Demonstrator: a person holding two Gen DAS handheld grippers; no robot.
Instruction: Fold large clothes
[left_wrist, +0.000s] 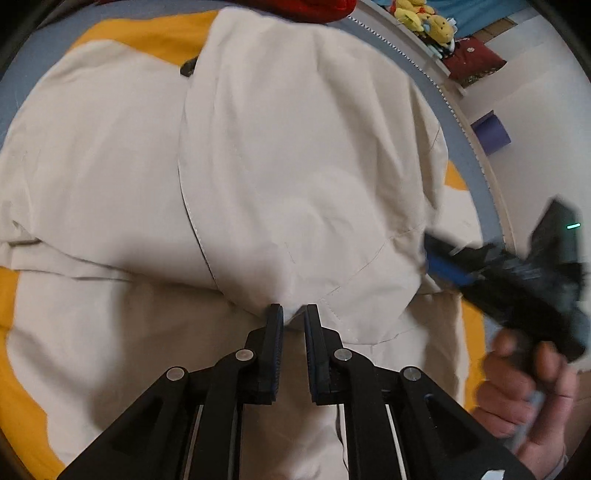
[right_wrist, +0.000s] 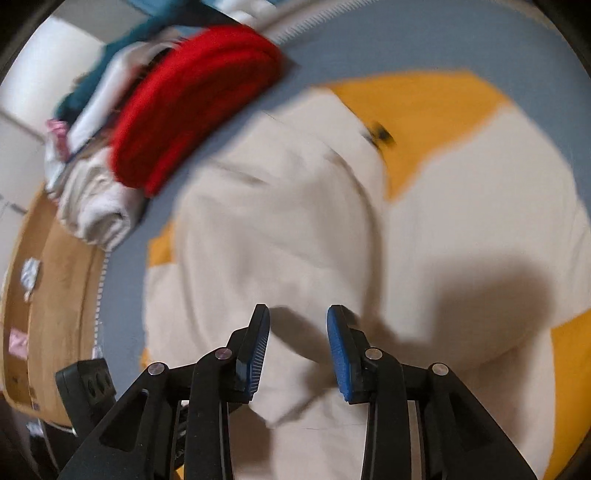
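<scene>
A large beige garment (left_wrist: 295, 166) lies spread on the bed, one panel folded over along a stitched seam. My left gripper (left_wrist: 293, 314) points down at the folded panel's near edge. Its jaws stand a narrow gap apart, a small peak of cloth shows at the tips, and the pads do not press on it. In the right wrist view the same beige garment (right_wrist: 288, 240) fills the middle. My right gripper (right_wrist: 298, 314) hangs open just above it with nothing between its blue pads (right_wrist: 340, 354). In the left wrist view, the right gripper (left_wrist: 517, 273) is at the garment's right edge, held by a hand (left_wrist: 524, 398).
The bed cover is grey-blue (right_wrist: 406, 48) with yellow patches (right_wrist: 424, 99). A folded red garment (right_wrist: 192, 118) tops a pile of clothes (right_wrist: 96, 206) at the far left bed edge. Plush toys (left_wrist: 424, 18) and a purple object (left_wrist: 491, 133) sit beyond the bed.
</scene>
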